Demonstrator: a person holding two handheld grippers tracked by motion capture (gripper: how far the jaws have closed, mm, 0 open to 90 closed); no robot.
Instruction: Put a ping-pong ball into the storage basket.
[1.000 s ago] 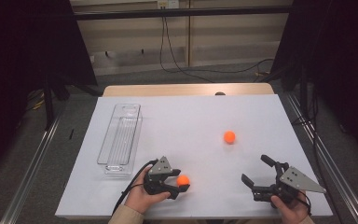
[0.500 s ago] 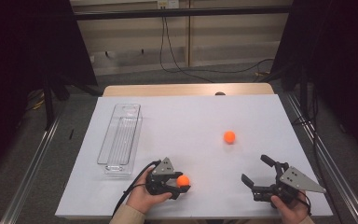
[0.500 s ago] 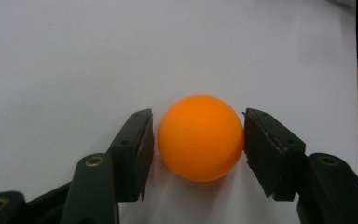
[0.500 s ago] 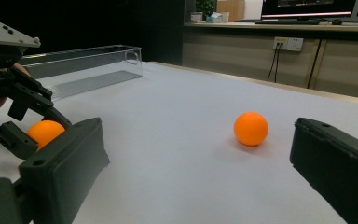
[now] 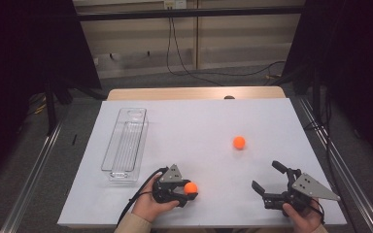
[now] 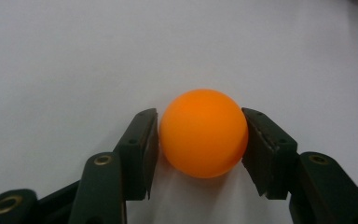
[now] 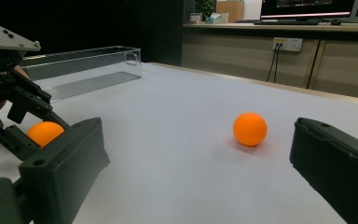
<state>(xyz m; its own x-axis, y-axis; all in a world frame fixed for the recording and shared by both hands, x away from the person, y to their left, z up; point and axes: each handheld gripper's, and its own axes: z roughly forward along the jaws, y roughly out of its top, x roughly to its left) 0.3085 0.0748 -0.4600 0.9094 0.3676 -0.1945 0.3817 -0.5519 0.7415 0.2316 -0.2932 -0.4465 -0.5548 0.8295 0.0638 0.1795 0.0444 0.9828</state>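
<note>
The left gripper [image 6: 200, 154] has just been closing; its fingers [image 6: 142, 149] now clench the orange ball [image 6: 203, 133], ready to lift; the right gripper [image 5: 271, 182] stays released

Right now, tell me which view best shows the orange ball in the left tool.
The left gripper view: the held ball sits large between the left tool pads. The high view shows it small at the tool's tip; the right gripper view shows it partly hidden.
</note>
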